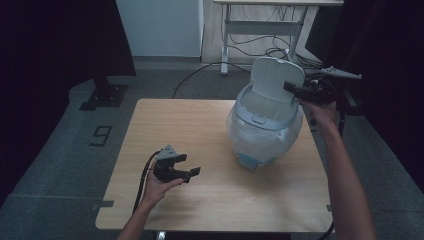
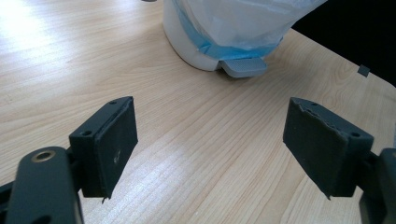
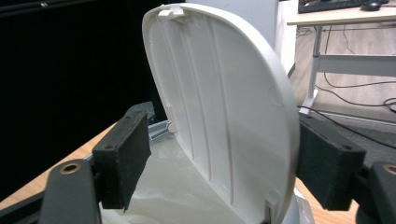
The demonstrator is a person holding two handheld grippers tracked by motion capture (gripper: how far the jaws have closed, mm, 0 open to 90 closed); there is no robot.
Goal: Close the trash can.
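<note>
Right claw [image 3: 219, 158] straddles the raised bin lid [image 3: 224, 102], seemingly without gripping

A light wooden table [image 1: 200, 125] with rounded corners is seen from above, its grain running side to side. It stands on grey carpeted floor [image 1: 55, 165]. 1 thing is set directly on the tabletop: a white pedal bin [image 1: 262, 125], placed towards 2 o'clock from the table's centre. The bin is lined with a clear plastic bag [image 1: 240, 127] and its lid [image 1: 276, 75] is raised upright. A grey foot pedal [image 2: 244, 68] at the bin's base rests just above the wood.
</note>
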